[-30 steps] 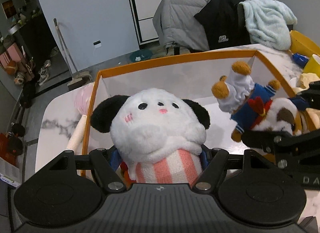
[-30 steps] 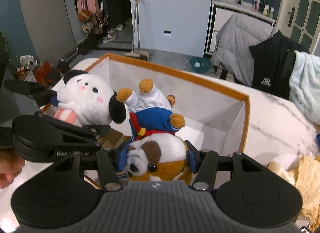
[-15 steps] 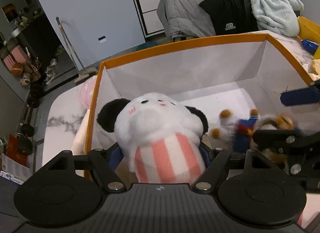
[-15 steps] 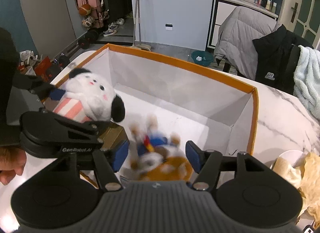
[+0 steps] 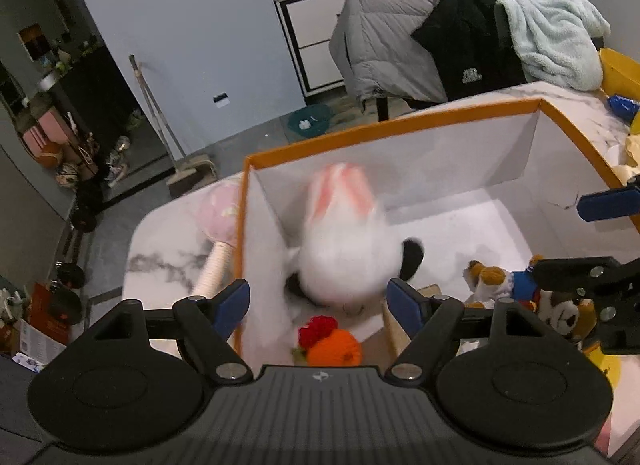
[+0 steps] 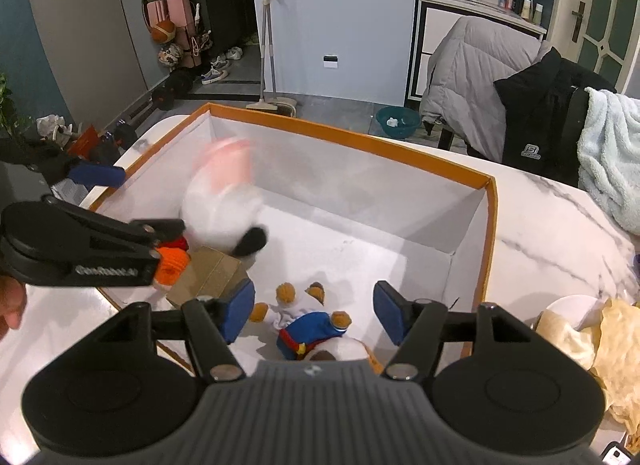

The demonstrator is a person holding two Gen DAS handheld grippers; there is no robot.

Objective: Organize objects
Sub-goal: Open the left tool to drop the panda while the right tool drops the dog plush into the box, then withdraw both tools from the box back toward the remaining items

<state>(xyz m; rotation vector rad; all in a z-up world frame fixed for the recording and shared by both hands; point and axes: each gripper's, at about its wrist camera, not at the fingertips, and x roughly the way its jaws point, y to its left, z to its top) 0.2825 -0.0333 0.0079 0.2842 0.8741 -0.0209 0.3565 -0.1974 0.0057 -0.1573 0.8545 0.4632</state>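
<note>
A blurred white plush (image 5: pixel 344 249) tumbles head-down inside the orange-rimmed box (image 5: pixel 392 123) on the tabletop (image 6: pixel 560 233), clear of the left gripper (image 5: pixel 318 303), whose jaws are opening. The right gripper (image 6: pixel 314 315) hangs open and empty over the dog plush (image 6: pixel 312 329) on the box floor.

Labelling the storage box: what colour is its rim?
Orange, with white inside walls; the box rim shows best in the right wrist view.

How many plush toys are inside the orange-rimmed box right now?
2 clearly: a blurred white plush with pink stripes by the box's left wall, and a dog plush in blue at the near side. More may be hidden.
</note>
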